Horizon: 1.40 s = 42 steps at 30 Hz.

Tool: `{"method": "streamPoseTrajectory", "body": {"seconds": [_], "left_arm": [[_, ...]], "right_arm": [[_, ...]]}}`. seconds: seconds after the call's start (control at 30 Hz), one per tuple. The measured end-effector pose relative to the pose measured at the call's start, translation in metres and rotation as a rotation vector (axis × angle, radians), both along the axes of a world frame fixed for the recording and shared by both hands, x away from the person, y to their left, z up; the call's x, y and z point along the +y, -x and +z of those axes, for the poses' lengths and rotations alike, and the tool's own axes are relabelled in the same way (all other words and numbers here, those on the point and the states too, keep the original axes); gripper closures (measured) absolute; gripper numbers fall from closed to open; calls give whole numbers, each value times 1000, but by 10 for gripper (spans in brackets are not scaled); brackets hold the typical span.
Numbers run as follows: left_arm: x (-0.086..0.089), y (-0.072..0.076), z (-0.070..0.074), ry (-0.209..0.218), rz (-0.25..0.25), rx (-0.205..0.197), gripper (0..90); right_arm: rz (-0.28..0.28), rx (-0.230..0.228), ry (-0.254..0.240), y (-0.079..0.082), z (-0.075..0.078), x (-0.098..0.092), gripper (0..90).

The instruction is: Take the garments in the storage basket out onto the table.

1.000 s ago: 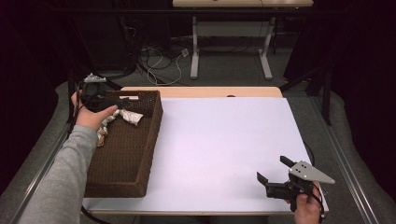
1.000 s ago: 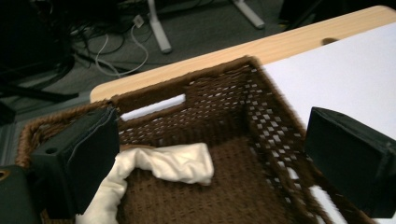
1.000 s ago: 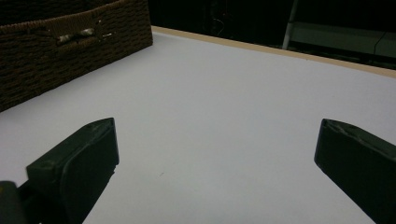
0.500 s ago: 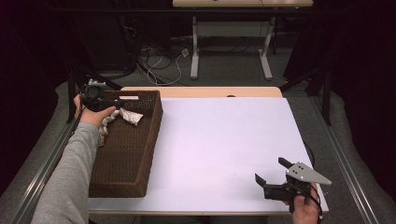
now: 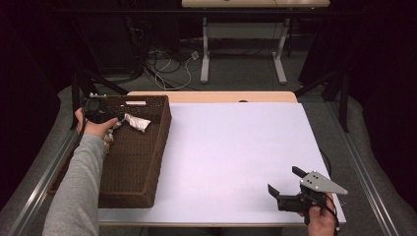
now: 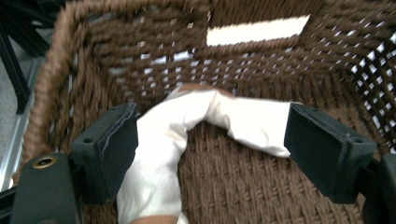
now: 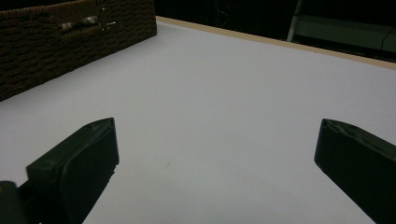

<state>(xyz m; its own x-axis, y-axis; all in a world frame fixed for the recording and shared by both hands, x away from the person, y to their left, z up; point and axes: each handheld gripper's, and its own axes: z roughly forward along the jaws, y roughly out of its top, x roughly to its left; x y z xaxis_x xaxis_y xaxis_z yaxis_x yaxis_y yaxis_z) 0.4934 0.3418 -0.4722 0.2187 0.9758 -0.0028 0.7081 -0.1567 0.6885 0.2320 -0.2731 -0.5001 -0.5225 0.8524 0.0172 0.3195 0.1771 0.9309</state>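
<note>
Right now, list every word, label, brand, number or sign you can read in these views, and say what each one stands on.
None: no readable text in any view.
Wicker basket: bare weave, no label.
White cloth between the left gripper pads: plain, with a brown edge, no print.
White table top: blank.
Grey plate on the right gripper: no marking legible.

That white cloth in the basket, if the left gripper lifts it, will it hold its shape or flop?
The cloth will probably flop: it lies bent in folds between the open jaws of the left gripper. It looks light, thin fabric. It likely won't roll or break, though a loose end may drag on the basket.
</note>
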Motion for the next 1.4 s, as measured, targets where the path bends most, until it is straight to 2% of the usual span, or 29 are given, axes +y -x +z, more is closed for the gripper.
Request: {"method": "streamPoseTrajectory", "body": {"seconds": [0.33, 0.47, 0.57, 0.67, 0.8, 0.87, 0.97, 1.0, 1.1, 1.17, 1.23, 1.27, 1.33, 1.4], "left_arm": [[5, 0, -7, -8, 28, 36, 179], [8, 1, -9, -12, 40, 64, 201], [9, 1, -11, -36, 42, 69, 225], [8, 1, -11, -39, 40, 78, 259], [5, 0, -14, -107, 39, 96, 283], [5, 1, -14, -112, 42, 97, 302], [2, 1, -14, -164, 29, 111, 332], [0, 1, -15, -161, 32, 115, 363], [-6, 0, -20, -194, 25, 128, 369], [-11, -1, -23, -261, 17, 144, 378], [-13, -3, -27, -300, 23, 157, 380], [-14, -3, -28, -300, 31, 166, 445], [-13, -4, -31, -294, 53, 185, 446], [-12, -4, -33, -313, 56, 182, 446]], "right_arm": [[9, 8, 3, 0, -1, 2, 0], [11, 7, 3, 0, -1, 2, 0], [10, 11, 11, 0, -2, 2, 0], [20, 16, 8, -1, -3, 3, 0], [21, 15, 13, -1, -3, 3, 0], [21, 17, 12, -1, -3, 3, 0], [22, 14, 14, -1, -4, 3, 0], [24, 15, 19, -1, -4, 3, 0], [26, 20, 11, -1, -4, 4, 0], [29, 22, 13, -1, -5, 4, 0], [36, 19, 17, -1, -5, 4, 0], [35, 20, 19, -2, -5, 4, 0], [38, 18, 20, -2, -5, 4, 0], [34, 25, 24, -2, -5, 4, 0]]}}
